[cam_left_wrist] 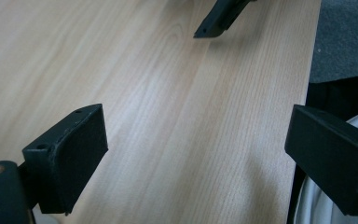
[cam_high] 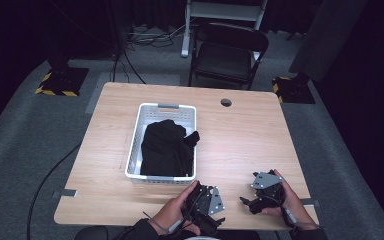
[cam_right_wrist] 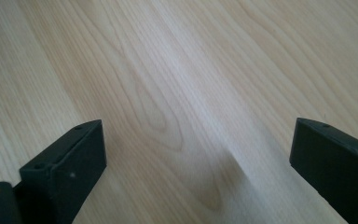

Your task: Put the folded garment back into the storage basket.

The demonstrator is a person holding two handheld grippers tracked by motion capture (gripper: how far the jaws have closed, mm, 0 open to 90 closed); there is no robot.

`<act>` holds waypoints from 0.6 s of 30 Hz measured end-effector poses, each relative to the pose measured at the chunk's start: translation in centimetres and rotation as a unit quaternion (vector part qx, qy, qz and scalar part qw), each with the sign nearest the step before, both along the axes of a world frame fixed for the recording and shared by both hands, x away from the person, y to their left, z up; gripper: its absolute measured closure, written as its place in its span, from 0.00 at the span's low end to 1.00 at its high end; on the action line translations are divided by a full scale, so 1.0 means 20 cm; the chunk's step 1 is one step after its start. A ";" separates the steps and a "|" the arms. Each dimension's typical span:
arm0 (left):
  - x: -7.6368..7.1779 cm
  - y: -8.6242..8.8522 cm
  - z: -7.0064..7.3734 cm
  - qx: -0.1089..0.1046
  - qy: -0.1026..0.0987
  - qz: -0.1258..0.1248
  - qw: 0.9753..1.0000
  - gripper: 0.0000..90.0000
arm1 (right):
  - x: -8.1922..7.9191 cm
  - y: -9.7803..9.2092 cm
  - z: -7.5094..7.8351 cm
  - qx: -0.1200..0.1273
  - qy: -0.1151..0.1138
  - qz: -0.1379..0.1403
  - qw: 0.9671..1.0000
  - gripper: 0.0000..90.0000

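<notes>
Your left claw [cam_high: 219, 220] sits low over the near edge of the wooden tabletop [cam_high: 240, 135], held in your left hand [cam_high: 172, 212]. In the left gripper view its jaws stand wide apart with only bare wood grain between them; the claw [cam_left_wrist: 196, 154] is released and grasps nothing. The tip of the other claw enters at the top of that view.

Your right claw [cam_high: 247, 203] rests near the front right corner of the tabletop, held in your right hand [cam_high: 285, 200], with its grey three-cornered plate [cam_high: 266, 180] facing up. In the right gripper view its jaws are likewise spread wide over bare wood; this claw [cam_right_wrist: 198, 158] is released and empty.

A white plastic basket [cam_high: 135, 145] stands on the tabletop, left of centre and beyond both claws. A black garment [cam_high: 165, 147] lies crumpled inside it, with one corner draped toward the right wall. Both claws are apart from the basket.

A dark folding chair [cam_high: 227, 52] stands on the floor beyond the far edge of the tabletop.
</notes>
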State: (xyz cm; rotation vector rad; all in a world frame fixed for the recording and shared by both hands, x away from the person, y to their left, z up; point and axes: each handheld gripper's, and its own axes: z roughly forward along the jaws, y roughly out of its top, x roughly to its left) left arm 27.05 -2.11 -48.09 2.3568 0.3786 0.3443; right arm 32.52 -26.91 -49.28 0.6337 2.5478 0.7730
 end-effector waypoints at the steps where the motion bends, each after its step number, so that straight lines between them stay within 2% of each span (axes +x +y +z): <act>1: 0.00 0.00 -0.01 0.004 0.002 0.000 1.000 0.06 | -0.01 -0.01 -0.01 0.003 0.001 -0.003 1.000 0.04; 4: 0.01 -0.01 -0.04 0.007 0.009 0.000 1.000 0.06 | -0.02 -0.04 -0.03 0.014 0.003 -0.008 1.000 0.04; 7: 0.03 0.00 -0.07 0.007 0.026 0.006 1.000 0.06 | -0.03 -0.11 -0.05 0.045 0.018 -0.019 0.999 0.03; 8: 0.03 0.00 -0.07 0.007 0.026 0.006 1.000 0.06 | -0.03 -0.11 -0.05 0.045 0.018 -0.019 0.999 0.03; 10: 0.04 0.00 -0.08 0.008 0.033 0.008 0.999 0.06 | -0.03 -0.15 -0.07 0.072 0.031 -0.028 0.997 0.02; 12: 0.05 0.00 -0.10 0.009 0.039 0.007 0.999 0.06 | -0.03 -0.16 -0.08 0.080 0.034 -0.030 0.996 0.01; 13: 0.05 0.01 -0.13 0.010 0.046 0.013 0.999 0.06 | -0.03 -0.19 -0.09 0.099 0.046 -0.037 0.993 0.01; 14: 0.05 0.01 -0.13 0.010 0.046 0.013 0.999 0.06 | -0.03 -0.19 -0.09 0.099 0.046 -0.037 0.993 0.01; 15: 0.07 0.02 -0.15 -0.002 0.068 0.011 0.998 0.05 | -0.02 -0.21 -0.10 0.110 0.059 -0.042 0.991 0.01; 18: 0.08 0.03 -0.17 -0.012 0.076 0.011 0.997 0.04 | -0.02 -0.22 -0.10 0.111 0.060 -0.043 0.991 0.01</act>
